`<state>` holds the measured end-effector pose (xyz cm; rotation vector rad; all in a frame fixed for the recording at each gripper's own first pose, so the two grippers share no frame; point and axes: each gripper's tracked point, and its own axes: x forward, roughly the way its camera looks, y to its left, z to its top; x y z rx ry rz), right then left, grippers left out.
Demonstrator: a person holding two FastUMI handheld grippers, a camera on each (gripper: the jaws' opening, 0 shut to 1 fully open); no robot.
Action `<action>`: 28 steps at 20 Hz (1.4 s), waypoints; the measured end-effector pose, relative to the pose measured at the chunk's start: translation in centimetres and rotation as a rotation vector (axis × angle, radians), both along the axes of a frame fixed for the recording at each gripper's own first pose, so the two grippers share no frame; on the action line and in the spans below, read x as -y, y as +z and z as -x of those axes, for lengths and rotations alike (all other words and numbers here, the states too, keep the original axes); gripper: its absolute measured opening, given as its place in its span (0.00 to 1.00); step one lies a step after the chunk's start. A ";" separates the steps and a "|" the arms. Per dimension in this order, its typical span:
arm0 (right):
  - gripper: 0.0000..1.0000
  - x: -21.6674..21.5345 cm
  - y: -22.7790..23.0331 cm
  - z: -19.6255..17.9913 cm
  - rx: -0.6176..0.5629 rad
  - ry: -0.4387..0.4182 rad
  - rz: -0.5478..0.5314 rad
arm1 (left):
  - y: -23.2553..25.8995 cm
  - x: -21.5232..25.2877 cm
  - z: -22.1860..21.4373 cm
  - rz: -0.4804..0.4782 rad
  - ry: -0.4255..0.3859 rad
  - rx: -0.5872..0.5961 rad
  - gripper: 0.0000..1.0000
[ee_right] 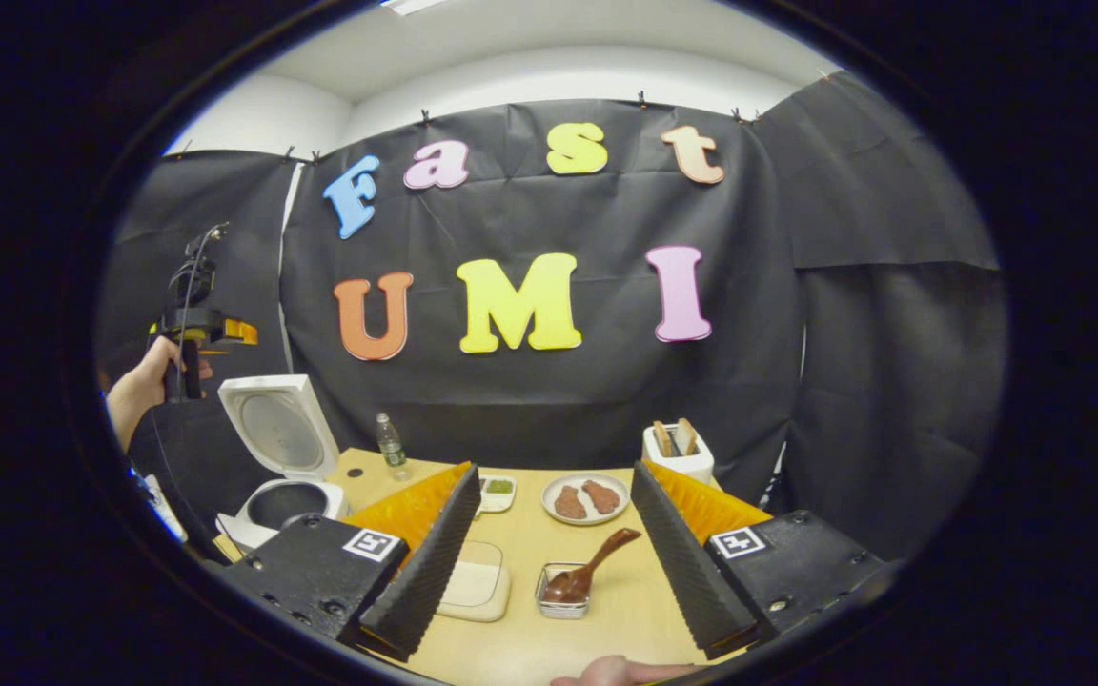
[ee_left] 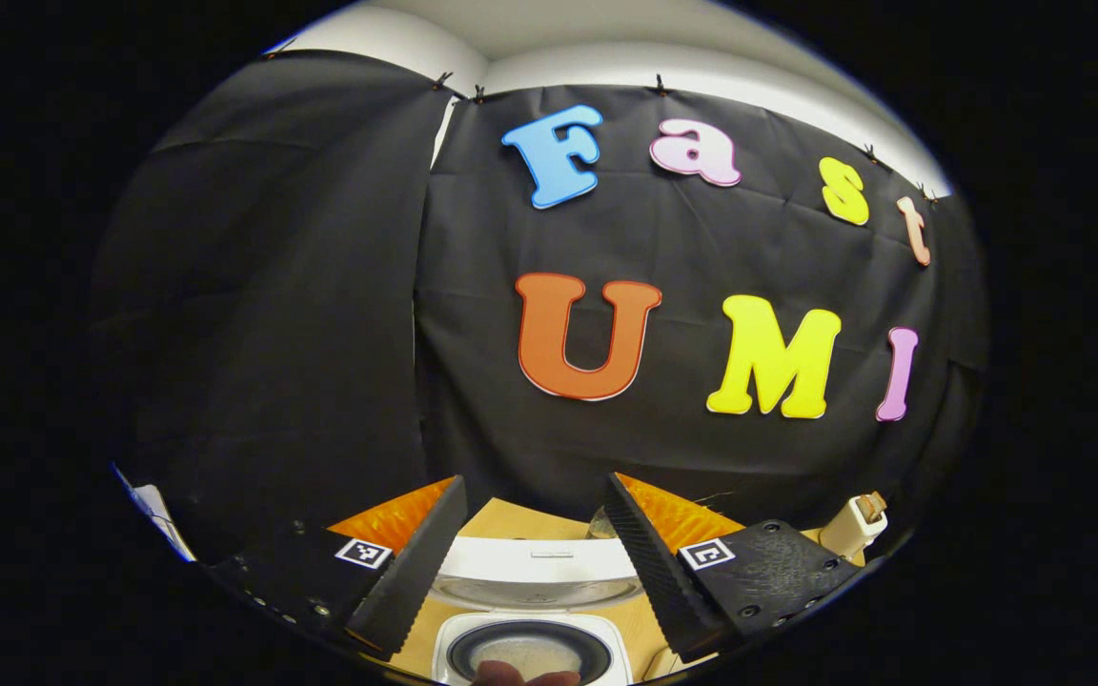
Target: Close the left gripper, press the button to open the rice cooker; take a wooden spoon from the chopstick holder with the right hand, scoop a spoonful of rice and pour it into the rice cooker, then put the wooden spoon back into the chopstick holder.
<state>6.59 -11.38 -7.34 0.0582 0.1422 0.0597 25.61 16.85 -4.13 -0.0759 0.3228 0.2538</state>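
Visibly, one rice cooker (ee_right: 284, 455), one wooden spoon (ee_right: 589, 568)

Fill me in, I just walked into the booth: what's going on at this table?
A person holds a hand-held gripper in each hand, cooking rice. The rice cooker already stands open, lid up, at the table's left end. The left hand-held gripper hovers above it, open and empty. The right hand-held gripper is open too, holding nothing. The wooden spoon rests with its bowl in a small metal dish, while the chopstick holder stands at the back.
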 end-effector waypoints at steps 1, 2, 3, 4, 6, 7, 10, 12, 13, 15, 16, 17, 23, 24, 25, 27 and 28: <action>1.00 0.2 -0.1 0.3 -0.006 -0.013 0.000 | -1.3 -0.3 -0.5 -0.004 0.009 -0.039 0.94; 1.00 0.3 -0.4 0.6 -0.013 -0.022 0.001 | -2.5 -0.4 -0.9 -0.004 0.017 -0.081 0.94; 1.00 0.5 -0.3 0.9 -0.017 -0.031 0.006 | -3.5 -0.5 -1.1 0.002 0.021 -0.119 0.94; 1.00 0.7 -0.2 0.9 -0.014 -0.038 0.012 | -4.3 -0.7 -1.3 0.005 0.030 -0.147 0.94; 1.00 0.7 0.1 1.1 -0.010 -0.041 0.019 | -5.4 -1.0 -1.2 0.008 0.046 -0.196 0.95; 0.99 0.5 0.2 1.0 -0.009 -0.037 0.020 | -5.7 -1.1 -1.1 -0.005 0.050 -0.204 0.95; 1.00 -0.6 -0.1 0.5 -0.013 -0.003 0.020 | -6.3 -0.5 -0.2 -0.033 0.037 -0.232 0.97; 0.99 -2.0 0.0 0.1 -0.015 0.038 0.020 | -6.4 0.3 1.4 -0.013 0.026 -0.245 0.97; 0.99 -2.7 0.2 -0.2 -0.013 0.061 0.021 | -6.4 0.4 2.6 -0.008 0.024 -0.250 0.97; 1.00 -4.3 0.5 -0.9 -0.005 0.113 0.023 | -7.1 1.3 5.2 0.015 0.029 -0.267 0.98; 1.00 -5.0 0.6 -1.2 -0.001 0.139 0.022 | -7.7 2.1 6.6 0.046 0.027 -0.277 0.97; 1.00 -5.8 0.6 -1.5 0.001 0.164 0.017 | -8.3 2.9 8.1 0.081 0.027 -0.294 0.97; 1.00 -8.8 0.1 -1.7 0.000 0.273 0.019 | -15.3 5.1 15.8 0.219 0.074 -0.428 0.96; 0.99 -9.0 -0.1 -1.5 0.000 0.282 0.027 | -16.2 5.4 16.7 0.231 0.082 -0.445 0.96; 0.99 -9.1 -0.4 -1.3 -0.004 0.288 0.033 | -17.1 5.4 17.5 0.239 0.086 -0.459 0.96; 1.00 -9.0 -1.3 -1.1 -0.029 0.294 0.031 | -18.7 6.0 18.1 0.233 0.091 -0.478 0.97; 0.99 -9.1 -1.6 -0.9 -0.041 0.295 0.024 | -19.2 6.2 18.6 0.229 0.092 -0.486 0.97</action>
